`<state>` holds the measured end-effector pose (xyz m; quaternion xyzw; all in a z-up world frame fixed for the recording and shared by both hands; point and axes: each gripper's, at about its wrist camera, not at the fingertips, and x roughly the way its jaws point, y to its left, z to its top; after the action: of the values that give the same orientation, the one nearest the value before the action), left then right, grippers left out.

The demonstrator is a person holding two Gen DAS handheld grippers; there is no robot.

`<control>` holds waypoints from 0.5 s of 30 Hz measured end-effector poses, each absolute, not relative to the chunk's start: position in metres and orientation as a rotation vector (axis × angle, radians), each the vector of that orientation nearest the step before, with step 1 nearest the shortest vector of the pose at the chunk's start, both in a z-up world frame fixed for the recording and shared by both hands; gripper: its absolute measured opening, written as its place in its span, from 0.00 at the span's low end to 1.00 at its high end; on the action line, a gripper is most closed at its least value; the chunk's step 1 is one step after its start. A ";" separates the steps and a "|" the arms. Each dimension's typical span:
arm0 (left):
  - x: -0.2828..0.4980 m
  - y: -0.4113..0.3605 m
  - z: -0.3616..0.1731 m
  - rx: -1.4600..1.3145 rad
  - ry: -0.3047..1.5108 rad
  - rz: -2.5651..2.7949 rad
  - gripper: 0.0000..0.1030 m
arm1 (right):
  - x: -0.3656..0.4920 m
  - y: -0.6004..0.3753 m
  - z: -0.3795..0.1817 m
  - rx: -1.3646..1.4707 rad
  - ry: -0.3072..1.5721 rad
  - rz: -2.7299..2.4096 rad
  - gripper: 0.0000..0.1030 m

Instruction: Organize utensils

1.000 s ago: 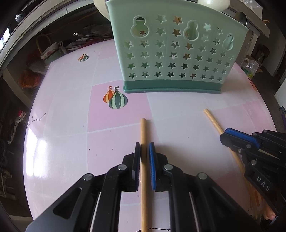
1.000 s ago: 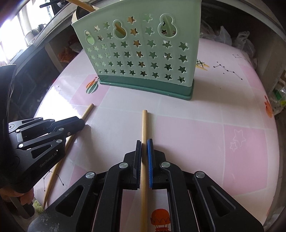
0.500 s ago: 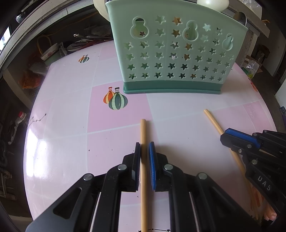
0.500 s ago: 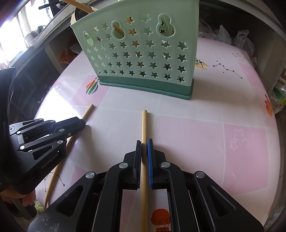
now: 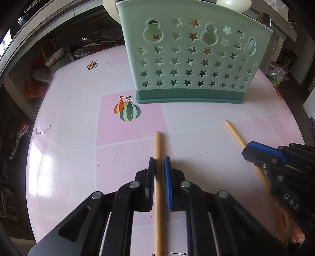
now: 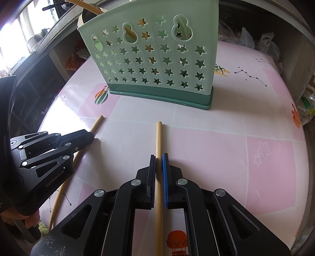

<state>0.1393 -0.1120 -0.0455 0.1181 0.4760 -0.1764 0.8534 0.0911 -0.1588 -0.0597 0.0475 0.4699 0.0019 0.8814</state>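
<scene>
Two wooden chopsticks lie on the pink table. My left gripper [image 5: 159,160] is shut on one chopstick [image 5: 157,143], low over the table. My right gripper [image 6: 159,157] is shut on the other chopstick [image 6: 159,135]. Each gripper also shows in the other's view: the right one [image 5: 248,150] at the right with its chopstick [image 5: 233,131], the left one [image 6: 89,135] at the left with its chopstick [image 6: 97,123]. A green utensil holder [image 5: 189,59] with star cut-outs stands upright ahead; it also shows in the right wrist view [image 6: 155,59].
The round table [image 5: 69,122] has a pink and white tile print with balloon drawings. Some utensils stand inside the holder; a wooden handle [image 6: 82,5] sticks out at its top left. Cluttered shelves [image 5: 55,57] and plastic bags [image 6: 265,45] lie beyond the table's edge.
Nothing has moved noticeably; both grippers stay shut on their chopsticks at the same spots on the table.
</scene>
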 end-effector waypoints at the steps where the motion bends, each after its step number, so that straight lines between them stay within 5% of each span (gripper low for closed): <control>1: 0.140 -0.112 -0.045 0.248 1.002 -0.371 0.09 | 0.091 -0.159 -0.060 0.098 0.979 0.004 0.05; 15: 0.139 -0.112 -0.046 0.249 0.999 -0.372 0.09 | 0.091 -0.159 -0.061 0.101 0.976 0.005 0.05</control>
<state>0.1390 -0.1120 -0.0455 0.1185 0.4748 -0.1767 0.8540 0.0906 -0.1595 -0.0607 0.0485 0.4688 0.0025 0.8820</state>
